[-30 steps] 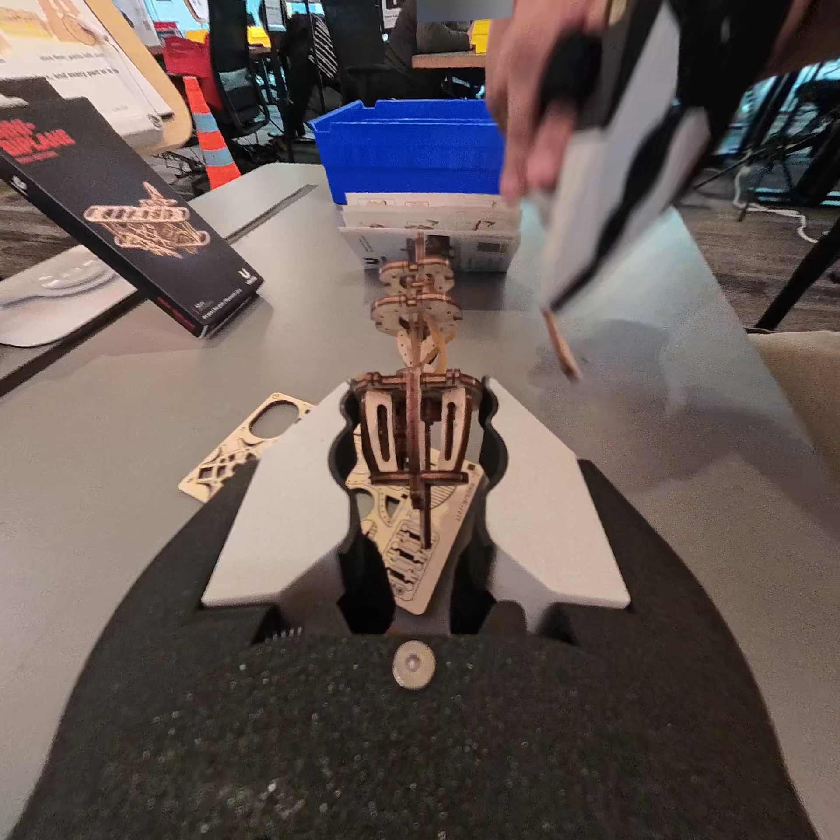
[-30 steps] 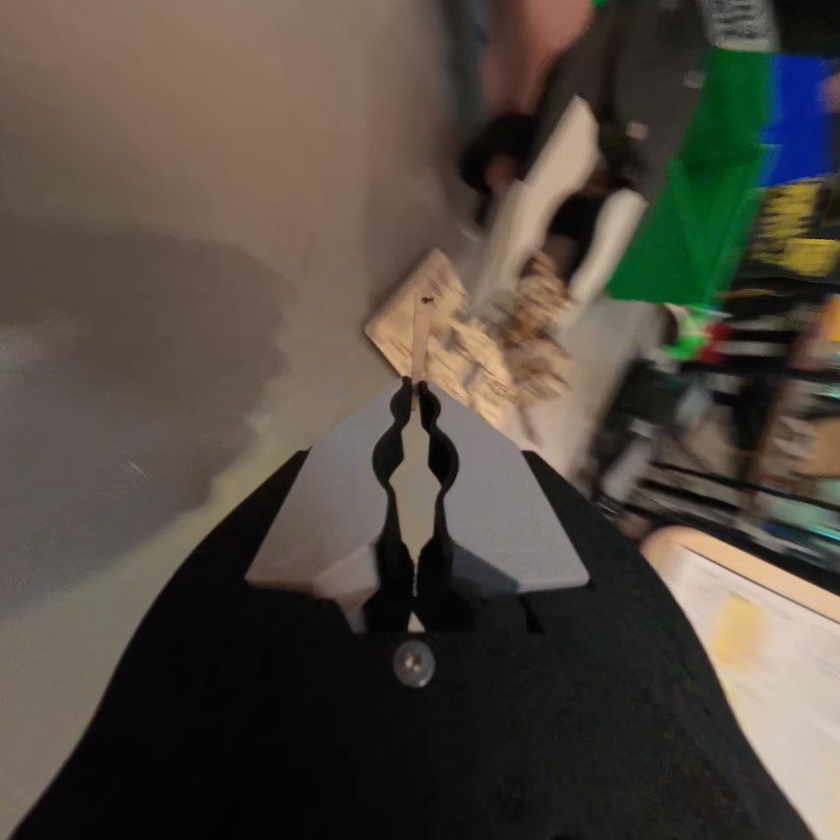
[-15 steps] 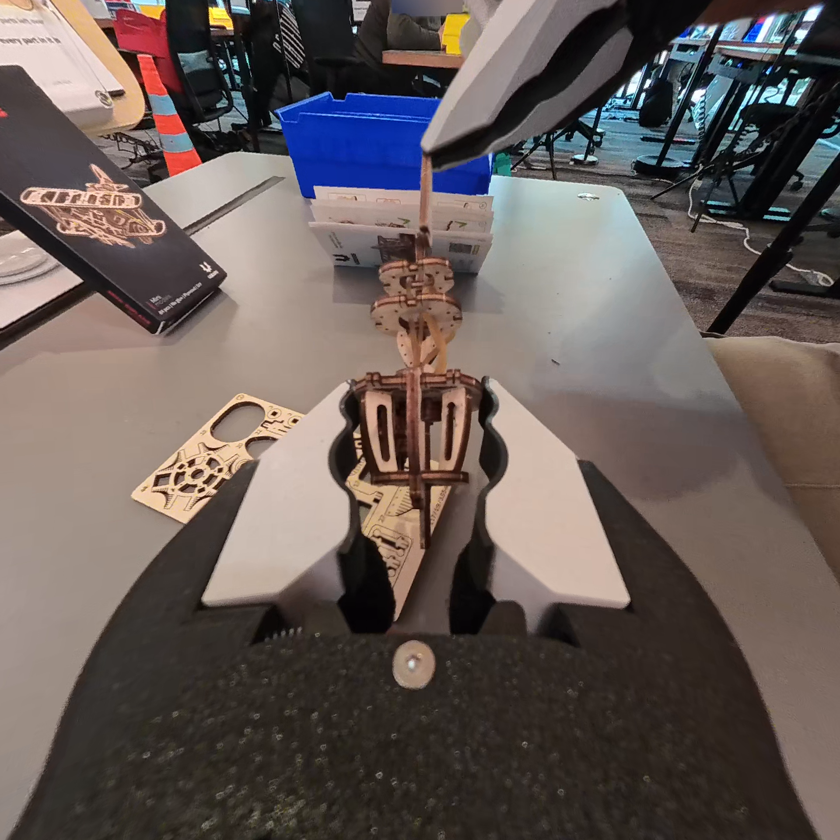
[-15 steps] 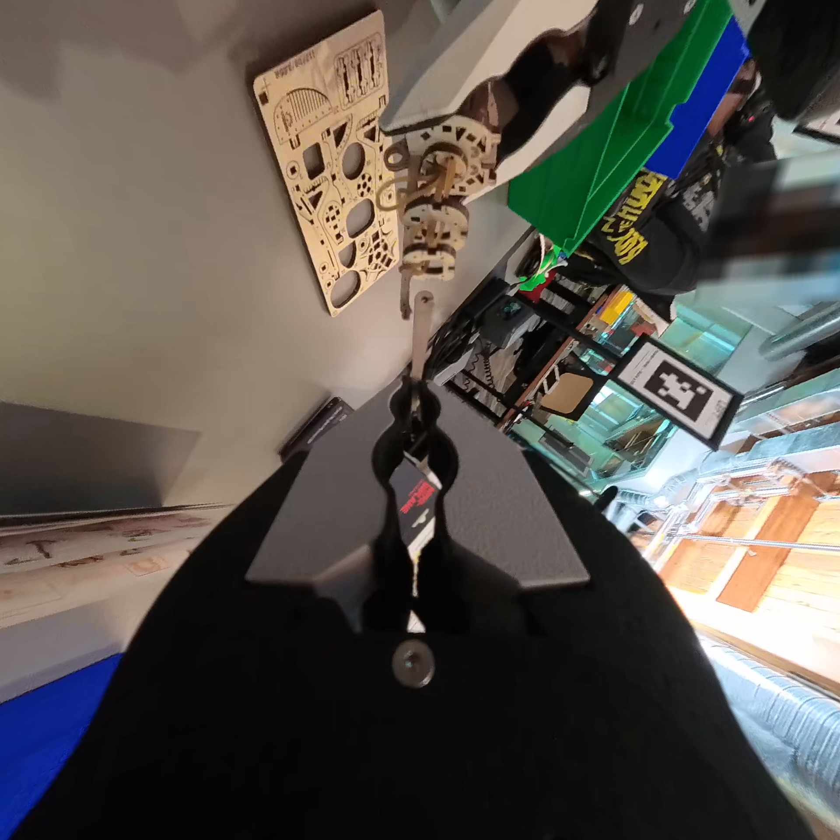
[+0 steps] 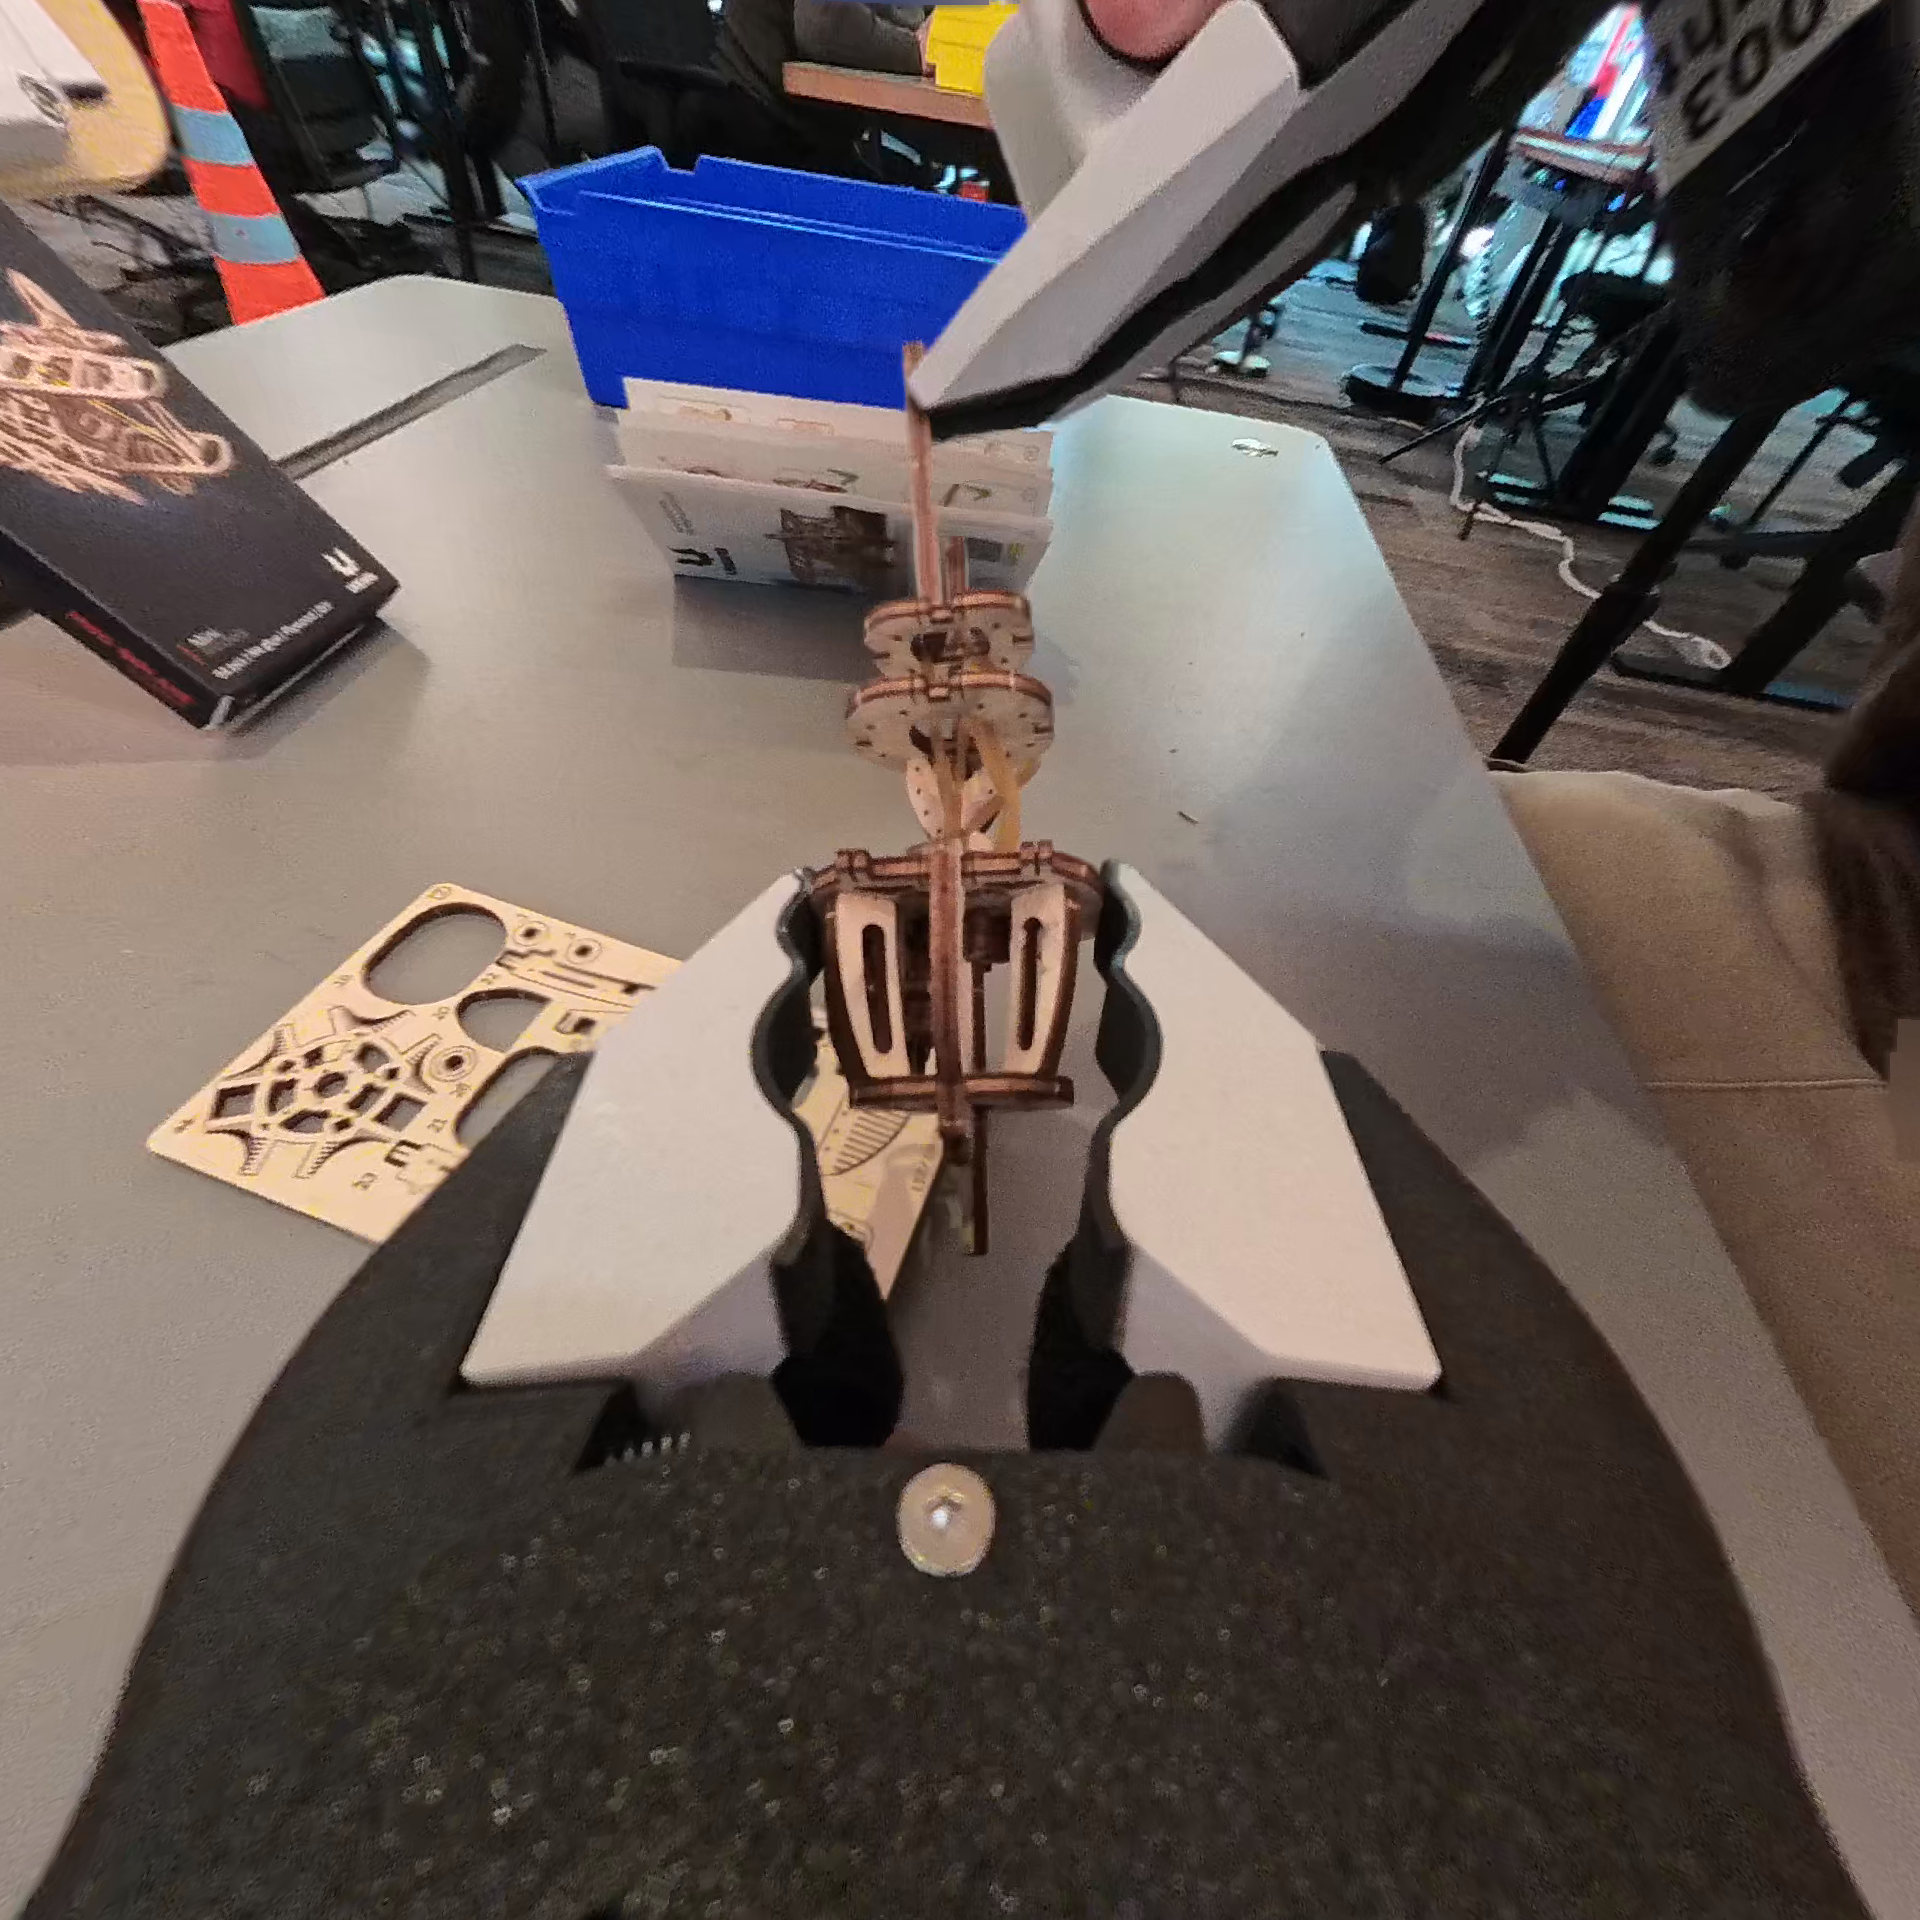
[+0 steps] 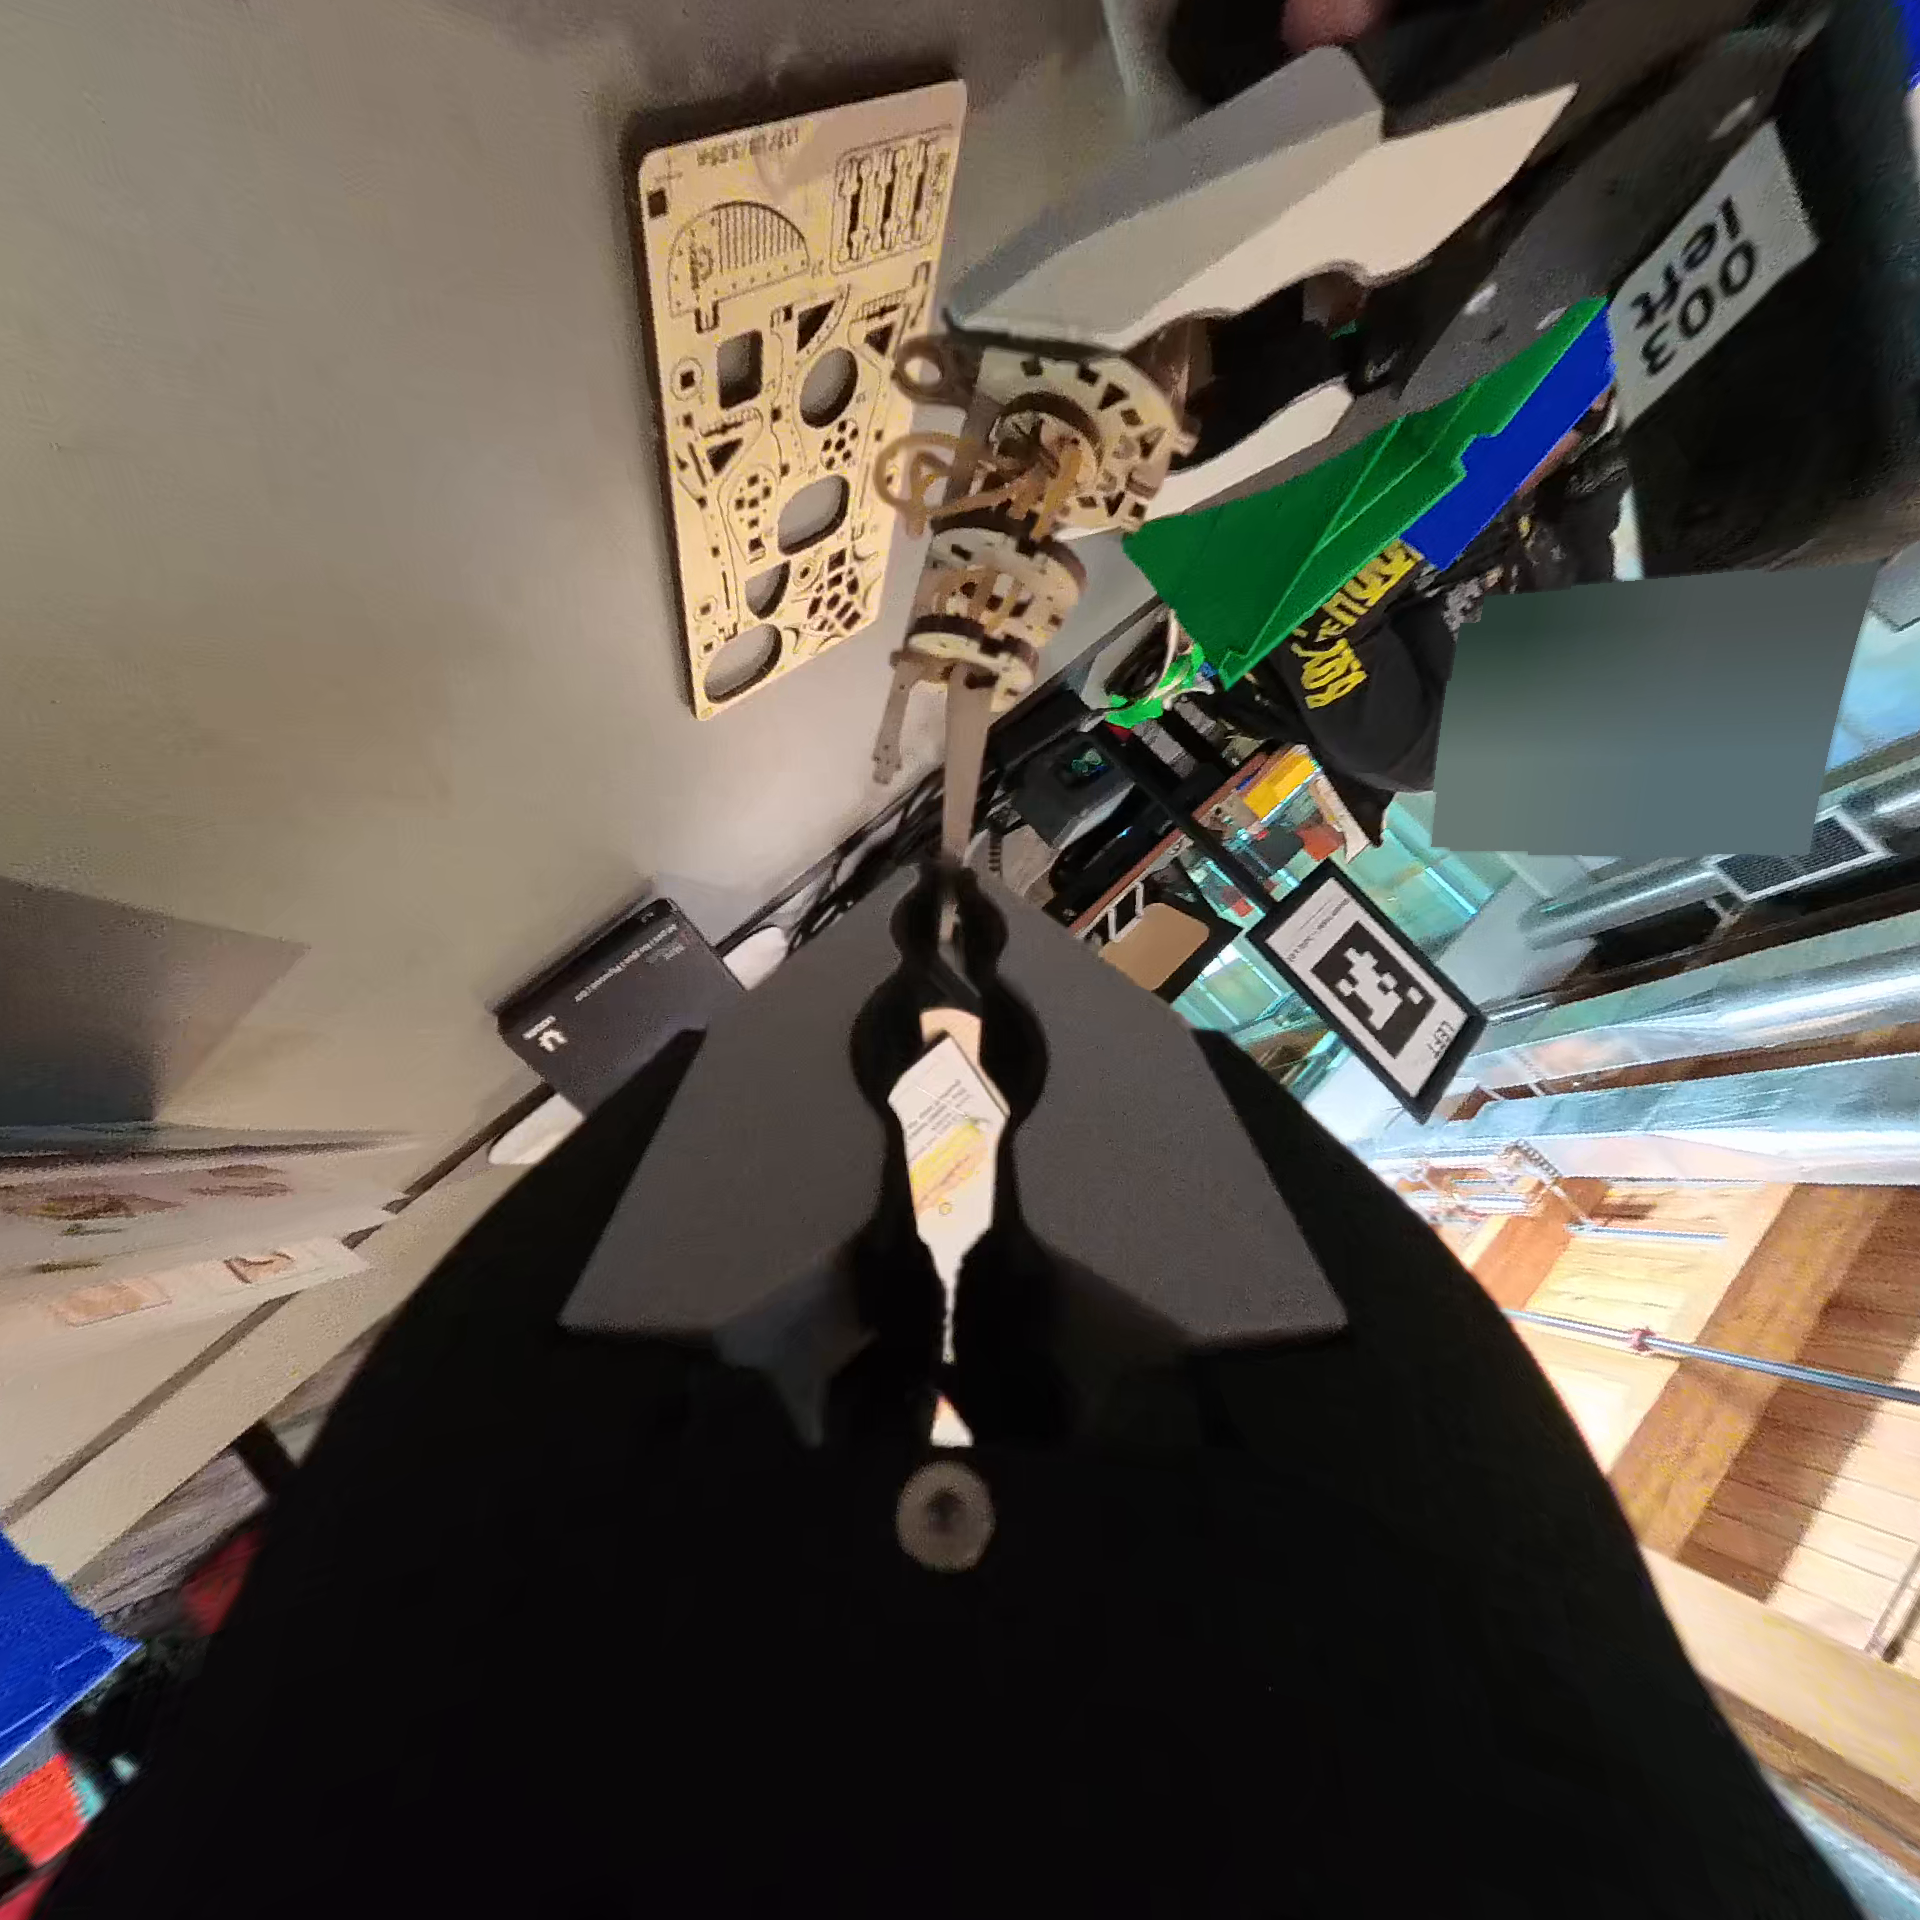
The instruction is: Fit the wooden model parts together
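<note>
Wooden model assembly [image 5: 951, 997] is clamped mid-frame by the left gripper [image 5: 951, 1049], fingers part-open around its body. Thin wooden strip [image 5: 917, 488] is pinched by the nearly closed right gripper [image 6: 943, 883], its tip meeting the model's far end. Printed booklets [image 5: 831, 499] stand before the blue bin [image 5: 758, 281]; bin contents not visible. Black box [image 5: 156, 520] upper left carries lettering.
</note>
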Available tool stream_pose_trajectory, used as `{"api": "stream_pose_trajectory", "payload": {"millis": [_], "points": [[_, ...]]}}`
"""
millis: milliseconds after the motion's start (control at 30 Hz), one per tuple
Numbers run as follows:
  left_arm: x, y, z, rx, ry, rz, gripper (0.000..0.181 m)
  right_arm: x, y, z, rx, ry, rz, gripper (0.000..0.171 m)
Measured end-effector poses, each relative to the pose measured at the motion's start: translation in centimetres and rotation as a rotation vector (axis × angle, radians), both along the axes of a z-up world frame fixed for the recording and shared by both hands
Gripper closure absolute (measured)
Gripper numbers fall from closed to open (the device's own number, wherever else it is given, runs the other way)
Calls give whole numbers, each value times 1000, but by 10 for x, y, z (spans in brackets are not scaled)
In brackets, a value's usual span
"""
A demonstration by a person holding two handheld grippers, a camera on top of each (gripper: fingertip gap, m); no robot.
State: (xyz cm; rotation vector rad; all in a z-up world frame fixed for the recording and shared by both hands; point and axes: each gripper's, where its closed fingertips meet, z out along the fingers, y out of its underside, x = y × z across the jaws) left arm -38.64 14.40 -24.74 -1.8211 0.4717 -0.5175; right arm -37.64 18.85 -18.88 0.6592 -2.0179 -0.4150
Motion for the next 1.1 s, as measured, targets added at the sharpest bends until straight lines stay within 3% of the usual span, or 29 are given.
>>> {"api": "stream_pose_trajectory", "payload": {"millis": [267,467,667,867,1100], "points": [[10,-10,8,-49,-170,-111,131,7,-9,7,-25,74,150,170],[17,-15,7,-66,-191,-162,132,10,-12,7,-34,86,187,169],[12,-9,6,-26,-133,-112,131,16,-9,-1,-201,-102,47,170],[10,-7,1,3,-18,-76,131,18,-10,-5,-185,-194,-2,170],[15,-9,-3,-14,-21,-104,131,19,-13,-12,-204,-305,-22,169]]}}
